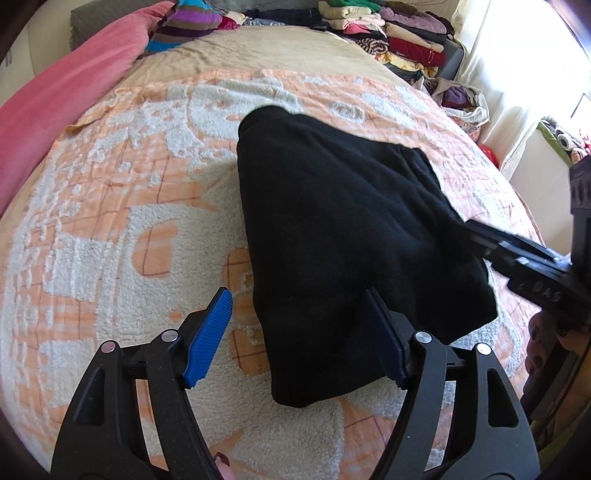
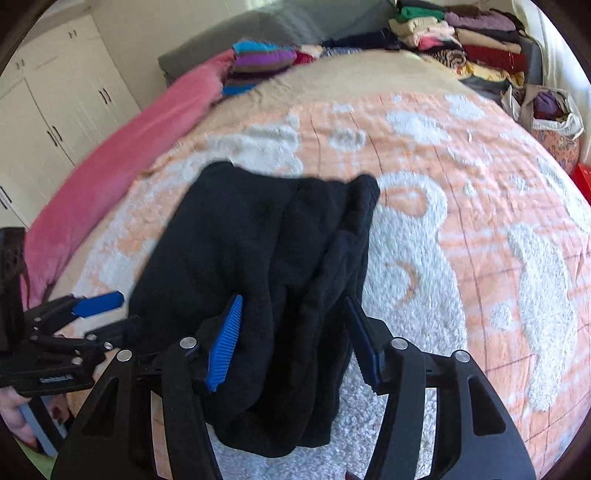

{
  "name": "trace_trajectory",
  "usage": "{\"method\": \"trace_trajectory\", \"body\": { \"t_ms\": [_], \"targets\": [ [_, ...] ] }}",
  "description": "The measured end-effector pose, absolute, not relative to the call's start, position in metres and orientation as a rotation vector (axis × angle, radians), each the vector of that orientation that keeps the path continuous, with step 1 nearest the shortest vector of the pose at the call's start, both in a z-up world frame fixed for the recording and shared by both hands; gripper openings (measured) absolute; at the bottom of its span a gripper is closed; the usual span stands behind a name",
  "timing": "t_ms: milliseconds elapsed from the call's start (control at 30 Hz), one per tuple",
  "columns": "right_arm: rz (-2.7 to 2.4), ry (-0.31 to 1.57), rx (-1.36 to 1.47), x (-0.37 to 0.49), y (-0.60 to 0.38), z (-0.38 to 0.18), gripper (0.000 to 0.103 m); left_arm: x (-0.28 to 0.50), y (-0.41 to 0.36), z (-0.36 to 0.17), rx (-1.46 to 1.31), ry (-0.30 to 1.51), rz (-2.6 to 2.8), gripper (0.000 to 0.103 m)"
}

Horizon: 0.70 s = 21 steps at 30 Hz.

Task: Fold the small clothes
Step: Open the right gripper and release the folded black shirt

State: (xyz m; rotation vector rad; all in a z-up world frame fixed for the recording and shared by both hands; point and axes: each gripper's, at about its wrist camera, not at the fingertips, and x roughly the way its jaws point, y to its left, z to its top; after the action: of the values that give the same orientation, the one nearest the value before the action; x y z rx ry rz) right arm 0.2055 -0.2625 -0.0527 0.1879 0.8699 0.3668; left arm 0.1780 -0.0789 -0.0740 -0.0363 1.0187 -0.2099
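Note:
A black fleece garment (image 1: 343,229) lies folded on the orange and white blanket (image 1: 110,206). My left gripper (image 1: 299,332) is open, its jaws astride the garment's near left edge, just above it. My right gripper (image 2: 295,343) is open too, its blue pads (image 2: 225,343) either side of the garment's (image 2: 266,266) bunched near edge. The right gripper shows at the right in the left wrist view (image 1: 517,254), its tips at the garment's right edge. The left gripper shows at the left in the right wrist view (image 2: 88,314).
A pink duvet (image 1: 66,96) runs along the bed's left side. A striped folded item (image 1: 184,26) and stacks of folded clothes (image 1: 399,33) sit at the head of the bed. A bag of clothes (image 2: 546,107) stands at the right. White wardrobes (image 2: 48,110) stand left.

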Motion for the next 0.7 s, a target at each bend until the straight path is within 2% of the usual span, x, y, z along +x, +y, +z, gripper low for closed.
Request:
{"method": "trace_trajectory", "body": {
  "t_ms": [33, 167, 200, 333, 700],
  "targets": [
    [0.361, 0.832, 0.187, 0.202, -0.265, -0.045, 0.075, 0.177, -0.078, -0.071, -0.036, 1.012, -0.207, 0.068],
    [0.376, 0.731, 0.218, 0.195, -0.274, -0.028, 0.086, 0.176, -0.075, -0.06, -0.039, 0.986, -0.191, 0.075],
    [0.377, 0.714, 0.221, 0.195, -0.276, -0.024, 0.091, 0.177, -0.075, -0.058, -0.04, 0.981, -0.186, 0.082],
    [0.374, 0.688, 0.219, 0.196, -0.282, -0.02, 0.095, 0.179, -0.068, -0.055, -0.052, 0.971, -0.153, 0.093],
    [0.328, 0.689, 0.251, 0.198, -0.303, -0.017, 0.098, 0.182, -0.053, -0.056, -0.043, 0.965, -0.099, 0.093]
  ]
}}
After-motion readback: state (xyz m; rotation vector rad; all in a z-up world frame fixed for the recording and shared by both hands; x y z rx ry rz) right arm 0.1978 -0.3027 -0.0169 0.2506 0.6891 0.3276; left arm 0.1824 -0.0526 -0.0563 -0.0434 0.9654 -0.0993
